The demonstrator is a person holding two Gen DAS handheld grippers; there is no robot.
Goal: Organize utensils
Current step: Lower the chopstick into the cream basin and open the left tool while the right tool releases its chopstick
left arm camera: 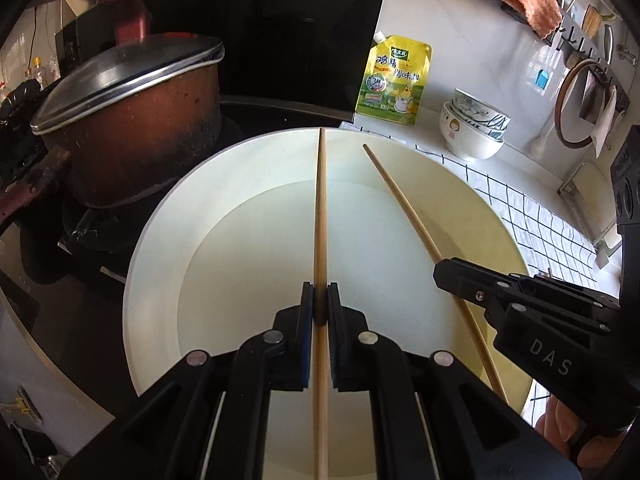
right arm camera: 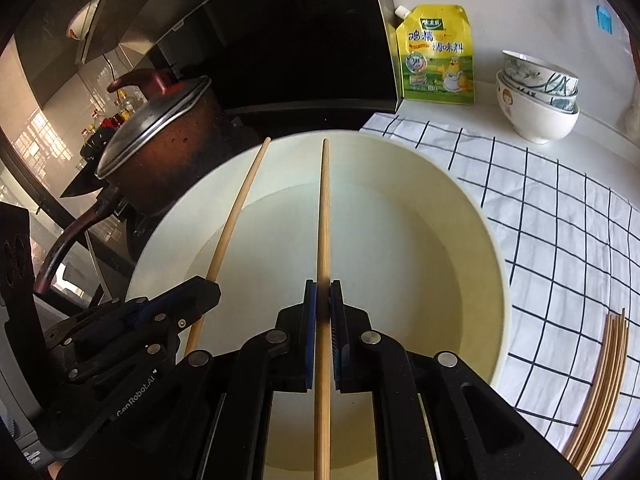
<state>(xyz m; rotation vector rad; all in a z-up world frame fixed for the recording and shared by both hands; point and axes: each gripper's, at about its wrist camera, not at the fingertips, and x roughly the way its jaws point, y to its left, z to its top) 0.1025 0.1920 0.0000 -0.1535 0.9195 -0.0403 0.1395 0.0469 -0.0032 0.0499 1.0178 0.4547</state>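
My left gripper (left arm camera: 319, 290) is shut on a wooden chopstick (left arm camera: 320, 208) that points away over a large cream basin (left arm camera: 152, 240). My right gripper (right arm camera: 322, 286) is shut on a second chopstick (right arm camera: 324, 216) above the same basin (right arm camera: 472, 208). Each wrist view also shows the other hand's tool. The right gripper (left arm camera: 440, 272) comes in from the right with its chopstick (left arm camera: 404, 208). In the right wrist view the left gripper (right arm camera: 212, 290) comes in from the left with its chopstick (right arm camera: 236, 216). Several more chopsticks (right arm camera: 600, 392) lie bundled on the checked cloth at the right.
A brown lidded pot (left arm camera: 132, 120) sits on the dark stove left of the basin. A yellow seasoning pouch (left arm camera: 396, 80) and stacked bowls (left arm camera: 476, 124) stand at the back on the white counter. A white checked cloth (right arm camera: 560, 216) covers the counter to the right. A wall rack (left arm camera: 576, 32) holds an orange cloth.
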